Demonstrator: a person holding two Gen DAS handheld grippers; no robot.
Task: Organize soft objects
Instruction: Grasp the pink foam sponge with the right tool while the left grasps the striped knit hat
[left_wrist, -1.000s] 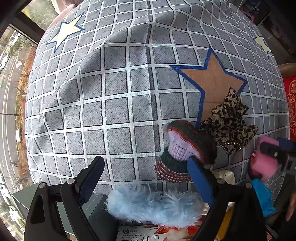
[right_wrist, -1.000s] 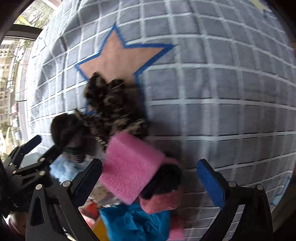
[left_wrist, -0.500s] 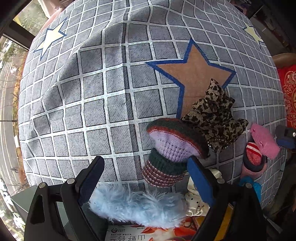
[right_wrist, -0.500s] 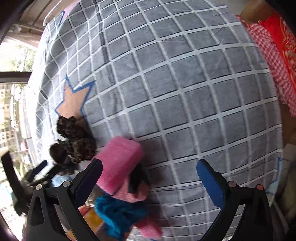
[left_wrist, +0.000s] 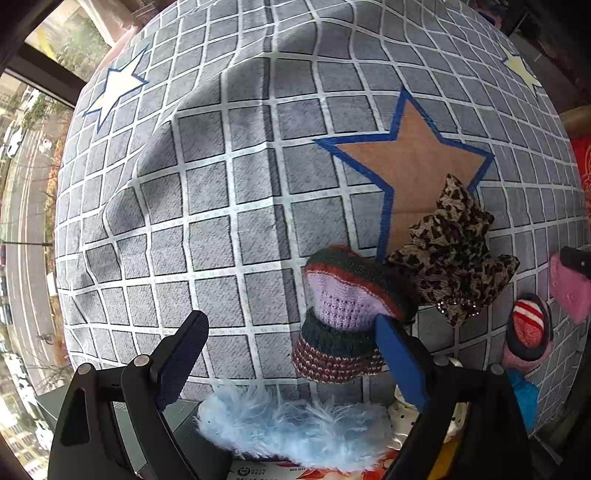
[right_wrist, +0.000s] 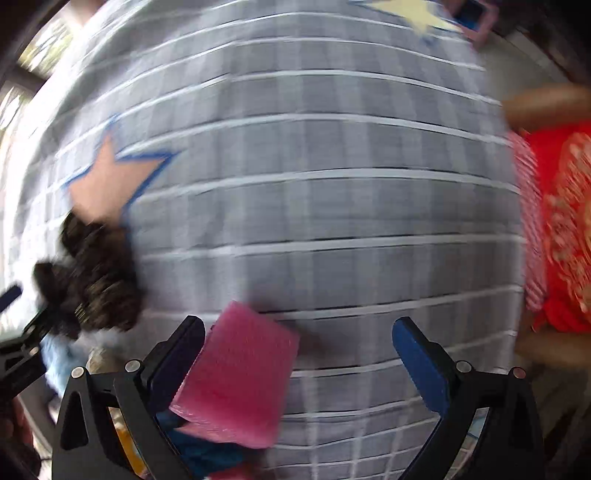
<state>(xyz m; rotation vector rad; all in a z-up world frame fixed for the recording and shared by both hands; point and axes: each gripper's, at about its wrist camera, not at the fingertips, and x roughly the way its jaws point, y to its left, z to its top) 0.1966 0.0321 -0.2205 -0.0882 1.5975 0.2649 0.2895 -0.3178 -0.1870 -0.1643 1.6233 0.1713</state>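
Note:
A grey checked bedspread (left_wrist: 229, 206) with stars carries a pile of soft things. My left gripper (left_wrist: 290, 354) hangs open above it, nothing between its fingers. A purple and dark green knit hat (left_wrist: 343, 306) lies just past the right finger. Beside it sits a leopard-print cloth (left_wrist: 454, 251), and a fluffy light blue piece (left_wrist: 280, 424) lies under the gripper. In the blurred right wrist view my right gripper (right_wrist: 297, 354) is open. A pink soft piece (right_wrist: 240, 380) lies below, close to its left finger (right_wrist: 177, 350). The leopard cloth (right_wrist: 96, 273) is at the left.
A red-and-white striped sock in a pink slipper (left_wrist: 528, 325) and a blue cloth (left_wrist: 524, 395) lie at the bedspread's right edge. Red patterned fabric (right_wrist: 561, 229) borders the bed on the right. A window with a street below (left_wrist: 22, 221) is at the left.
The right gripper has swept sideways over the bedspread, bringing the red fabric into view; the pink piece now sits lower by its left finger. The left gripper drifted slightly, still open.

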